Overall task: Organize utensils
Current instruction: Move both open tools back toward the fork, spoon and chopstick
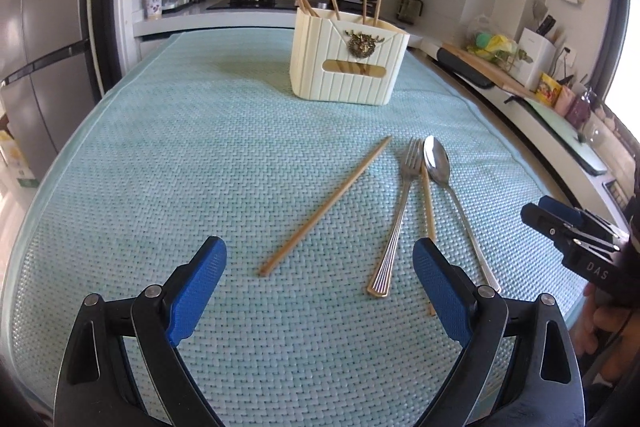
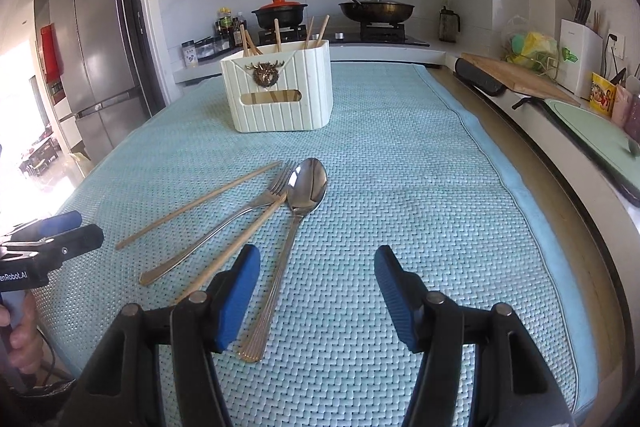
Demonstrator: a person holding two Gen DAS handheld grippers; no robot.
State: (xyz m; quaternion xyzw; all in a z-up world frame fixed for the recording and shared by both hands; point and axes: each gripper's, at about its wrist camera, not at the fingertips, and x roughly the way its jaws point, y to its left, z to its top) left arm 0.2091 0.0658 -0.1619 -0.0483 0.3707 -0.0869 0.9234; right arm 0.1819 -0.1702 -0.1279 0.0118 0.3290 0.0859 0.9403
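Wooden chopstick (image 1: 428,203) runs partly hidden beneath the fork (image 1: 398,215), behind the left gripper (image 1: 320,275)'s fingertip; both grippers spread, empty, right gripper (image 2: 316,283) over the spoon (image 2: 294,227)'s handle.

Below me a pale blue woven mat (image 1: 180,147) covers the table from the lower edge up past mid-frame. Toward the top centre a cream ribbed utensil holder (image 1: 348,63) stands on it. Lower, right of centre, lie a lone wooden chopstick (image 1: 326,205), a fork (image 1: 400,211), a second chopstick (image 1: 427,203) partly under the fork, and a spoon (image 1: 438,163), all flat, handles toward me.
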